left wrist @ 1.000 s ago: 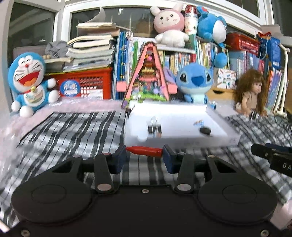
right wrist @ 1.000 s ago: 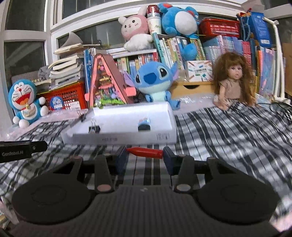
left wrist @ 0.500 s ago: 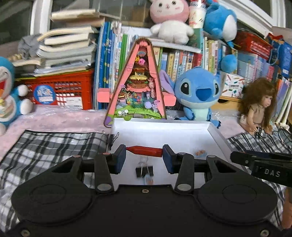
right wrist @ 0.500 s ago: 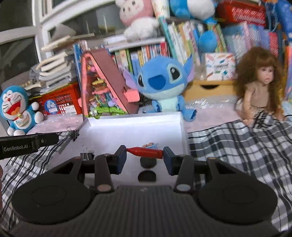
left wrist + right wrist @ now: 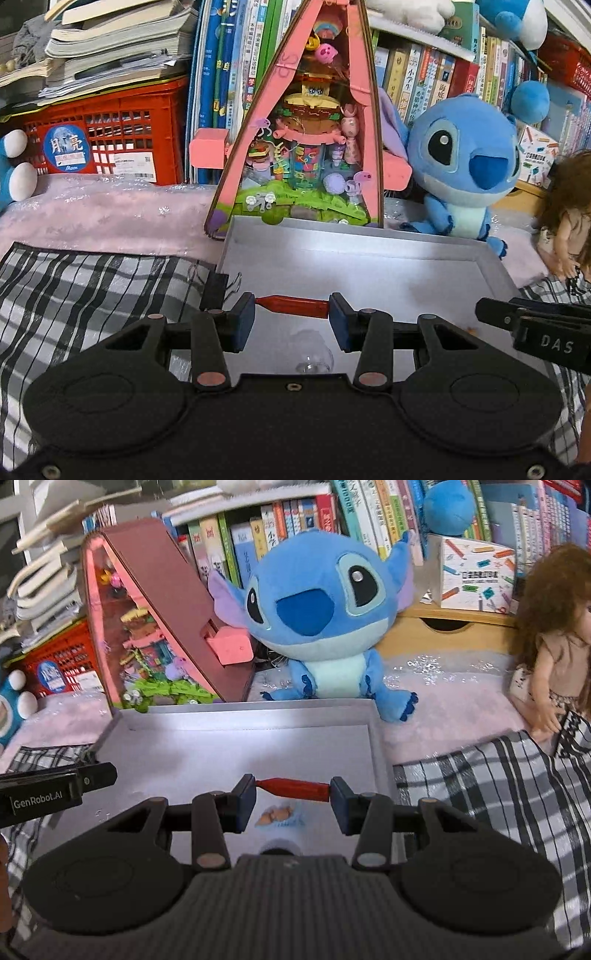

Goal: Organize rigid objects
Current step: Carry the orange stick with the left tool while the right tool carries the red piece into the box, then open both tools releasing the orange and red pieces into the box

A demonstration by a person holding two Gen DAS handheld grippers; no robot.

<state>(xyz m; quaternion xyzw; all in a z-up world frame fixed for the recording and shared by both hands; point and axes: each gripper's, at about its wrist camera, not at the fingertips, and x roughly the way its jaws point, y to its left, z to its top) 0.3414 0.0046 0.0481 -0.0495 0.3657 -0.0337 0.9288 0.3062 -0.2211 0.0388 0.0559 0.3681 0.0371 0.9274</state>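
Observation:
A white shallow tray (image 5: pixel 369 254) lies on the checked cloth below both grippers. My left gripper (image 5: pixel 292 315) is shut on a short red stick (image 5: pixel 293 307), pinched end to end between the blue pads over the tray's left part. A clear round piece (image 5: pixel 314 360) lies in the tray just under it, and a black binder clip (image 5: pixel 214 288) sits at the tray's left edge. My right gripper (image 5: pixel 293 797) is likewise shut on a red stick (image 5: pixel 295 788) above the tray (image 5: pixel 240 720). A small blue-and-orange item (image 5: pixel 280 814) and a dark round piece (image 5: pixel 279 845) lie beneath it.
Behind the tray stand a pink triangular toy house (image 5: pixel 306 122), a blue plush (image 5: pixel 465 162), a doll (image 5: pixel 550 635), a red crate (image 5: pixel 107 136) and rows of books. The other gripper's tip shows at each view's side: right (image 5: pixel 535 328), left (image 5: pixel 55 786).
Both grippers have moved forward from in front of the tray to over it, tilting down a little. Each still pinches its red stick; the jaws have not changed.

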